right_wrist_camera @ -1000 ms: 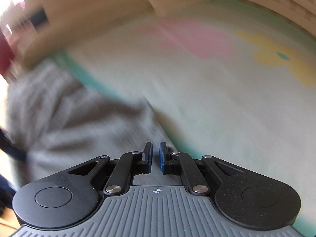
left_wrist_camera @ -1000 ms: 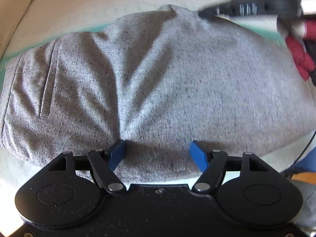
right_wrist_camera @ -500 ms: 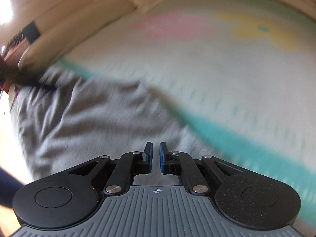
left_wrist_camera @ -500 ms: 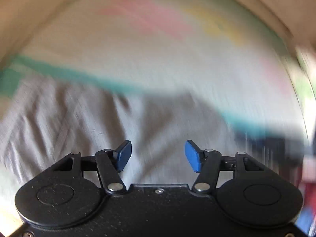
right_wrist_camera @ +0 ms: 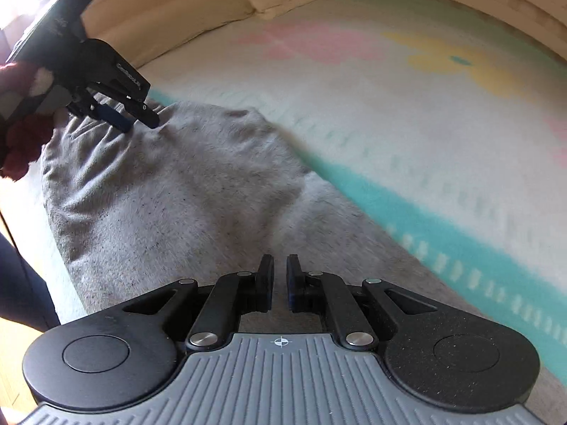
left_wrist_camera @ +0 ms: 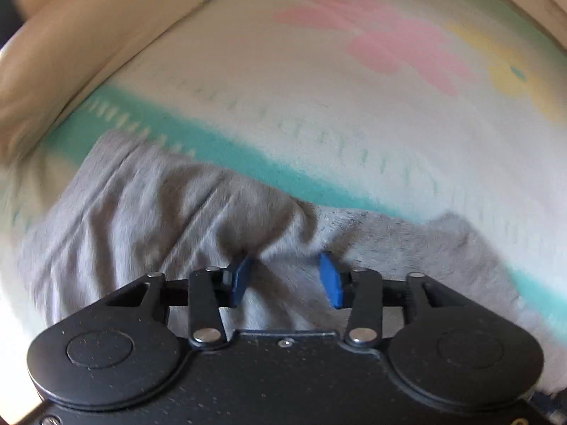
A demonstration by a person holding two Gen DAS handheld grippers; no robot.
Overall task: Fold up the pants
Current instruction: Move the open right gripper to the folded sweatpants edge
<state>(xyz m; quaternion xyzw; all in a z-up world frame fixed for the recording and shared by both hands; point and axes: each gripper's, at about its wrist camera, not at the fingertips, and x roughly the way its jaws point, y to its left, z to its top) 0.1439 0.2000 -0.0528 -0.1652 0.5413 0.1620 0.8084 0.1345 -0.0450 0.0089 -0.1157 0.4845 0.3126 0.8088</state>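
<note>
Both tongs now lower over pants, L narrower.

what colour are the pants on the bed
Heathered grey with dark flecks; the pants show best in the right wrist view, spread on the pastel blanket.

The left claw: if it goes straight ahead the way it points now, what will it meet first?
Most likely the gray pants: the left claw, open, already sits low over their wrinkled fabric, which fills the space ahead. Beyond lies the bedspread. Depth is unclear, since the picture is blurred.
</note>
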